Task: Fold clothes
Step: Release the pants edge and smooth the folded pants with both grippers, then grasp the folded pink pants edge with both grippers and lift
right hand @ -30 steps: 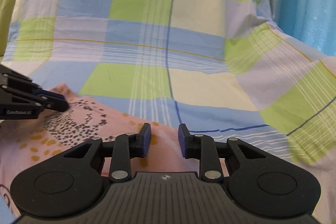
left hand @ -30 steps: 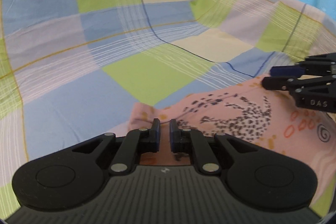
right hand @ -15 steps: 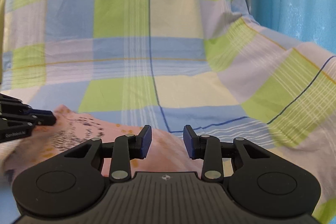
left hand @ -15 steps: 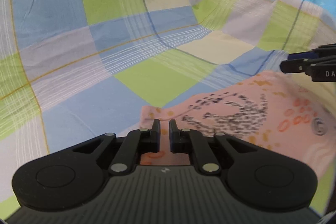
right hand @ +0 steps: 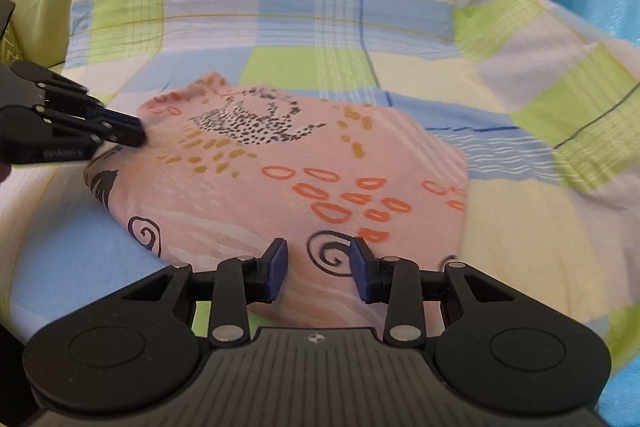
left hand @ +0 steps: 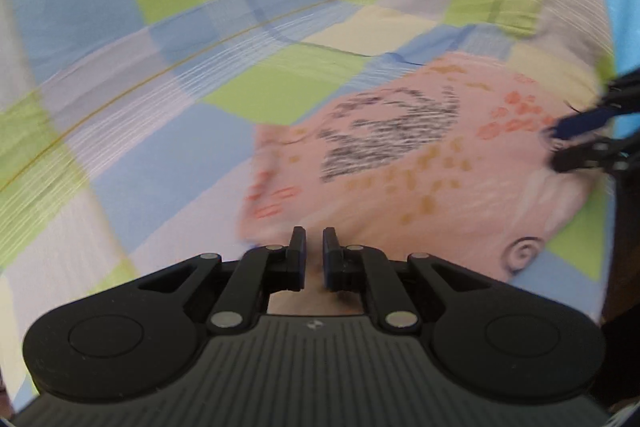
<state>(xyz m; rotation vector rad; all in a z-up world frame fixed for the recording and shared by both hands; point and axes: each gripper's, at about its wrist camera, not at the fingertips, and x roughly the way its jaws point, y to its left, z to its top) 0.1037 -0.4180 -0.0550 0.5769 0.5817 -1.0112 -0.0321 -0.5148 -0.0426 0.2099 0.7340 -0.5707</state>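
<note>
Your pink printed garment point(right hand: 280, 183) lies as a flat, already doubled-over rectangle on the checked bed sheet point(right hand: 320, 39), straight ahead of both grippers and slightly below them. In the right wrist view its long axis runs from the near right up toward the far left, with the speckled black print at the far end and the orange rings and black spirals at the near end. One far corner, at the upper left, points away from you toward the head of the bed.

Your right gripper point(right hand: 318, 275) hangs just over the near edge of the cloth, its blue pads spread moderately apart with a spiral motif showing between them; it grips nothing. Your left gripper point(left hand: 314, 255) sits at the left-hand near edge, jaws drawn to a narrow slit. Pink cloth shows behind that slit, but the left wrist view is smeared by motion, so I cannot tell whether fabric is actually pinched there.

Judging by position, the right gripper is nearer the short near edge, and the left is nearer the long left side. If another fold is meant, it would likely carry the near end across the long axis toward the speckled end, so you want both grippers on matching corners first
</note>
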